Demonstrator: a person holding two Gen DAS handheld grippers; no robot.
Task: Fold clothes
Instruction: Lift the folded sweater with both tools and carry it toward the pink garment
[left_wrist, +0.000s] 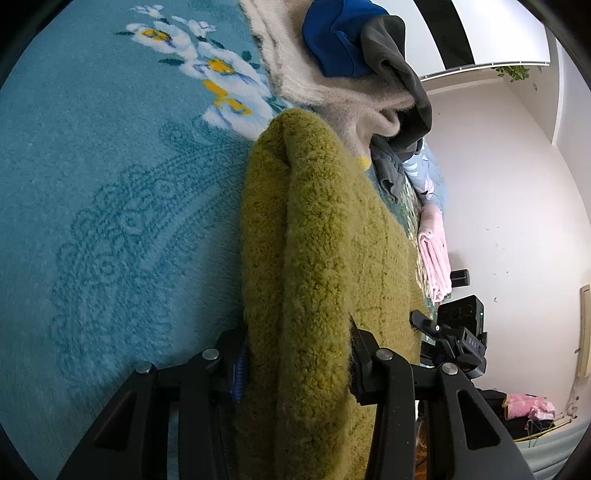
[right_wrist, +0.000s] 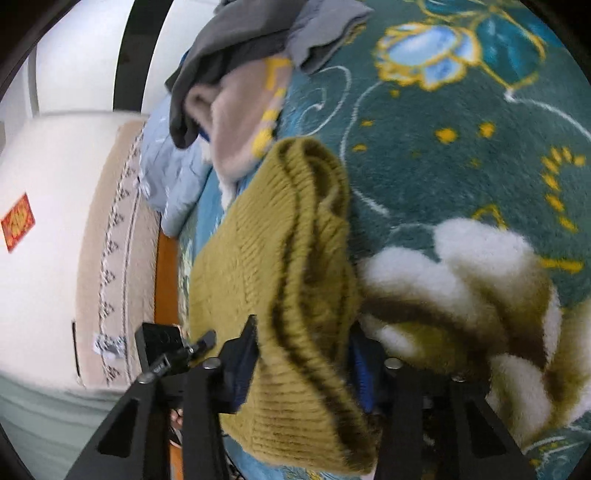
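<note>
Left wrist view shows the left gripper (left_wrist: 295, 369) clamped on a thick fold of the olive-green knit sweater (left_wrist: 317, 258), whose fuzzy bulk fills the gap between the two black fingers and runs away from the camera. The garment lies on a teal plush blanket (left_wrist: 110, 184) with white and yellow flowers and a tone-on-tone lace pattern. Beyond the sweater sits a heap of other clothes: a cream fuzzy garment (left_wrist: 314, 74), a blue garment (left_wrist: 336, 40) and a dark grey garment (left_wrist: 399, 74) draped over the top. A folded pink towel (left_wrist: 436, 251) rests near the blanket's edge, just beside a pale blue floral fabric (left_wrist: 424, 173). A plain white wall (left_wrist: 498, 184) rises behind, and the other gripper's black body shows at the sweater's far side.

Right wrist view shows the right gripper (right_wrist: 303, 369) likewise closed on a bunched, ribbed edge of the same sweater (right_wrist: 288, 258). Here the blanket (right_wrist: 424, 155) is darker teal with yellow-outlined blue blossoms, white swirls and large white and olive fluffy petals. The grey garment (right_wrist: 240, 40) and cream garment (right_wrist: 236, 110) lie just past the sweater. A beige headboard (right_wrist: 110, 240) with a small triangle trim, an orange wooden strip (right_wrist: 164, 277) and a red sticker (right_wrist: 17, 221) on the white wall lie to the side.
</note>
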